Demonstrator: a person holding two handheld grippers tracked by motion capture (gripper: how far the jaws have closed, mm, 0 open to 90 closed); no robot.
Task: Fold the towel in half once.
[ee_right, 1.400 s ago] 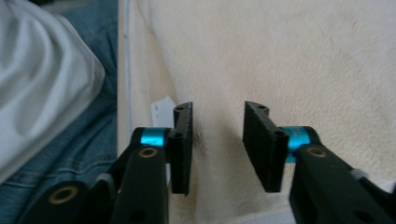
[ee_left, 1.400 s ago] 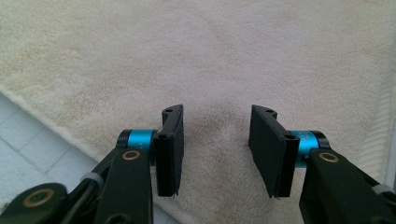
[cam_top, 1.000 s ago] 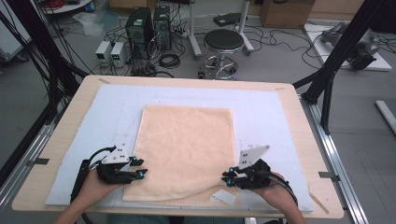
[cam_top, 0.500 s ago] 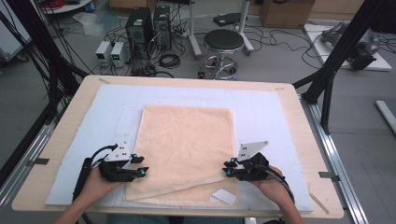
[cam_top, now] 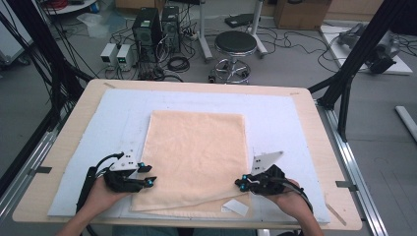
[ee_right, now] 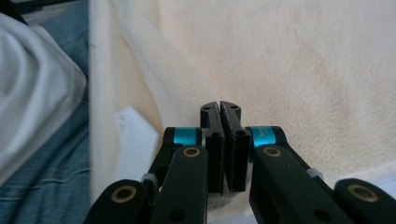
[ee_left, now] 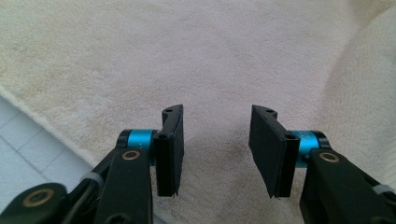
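A peach towel [cam_top: 196, 147] lies flat on the white mat [cam_top: 123, 113], with a second layer showing along its near edge. My left gripper [cam_top: 150, 174] hovers at the towel's near left edge. In the left gripper view it [ee_left: 217, 144] stands open, with bare towel [ee_left: 210, 56] between the jaws. My right gripper [cam_top: 241, 184] is at the near right corner. Its jaws [ee_right: 220, 112] are pressed together on a raised ridge of the towel [ee_right: 289, 70].
A small white tag [cam_top: 237, 207] lies on the mat beside the towel's near right corner, also seen as the tag [ee_right: 133, 135]. The wooden table edge [cam_top: 314, 123] frames the mat. On the floor beyond stand a stool [cam_top: 235, 44] and electronics boxes [cam_top: 147, 24].
My right gripper has moved a little away from the person along the towel's right edge, taking the top layer with it. The left gripper has barely shifted.
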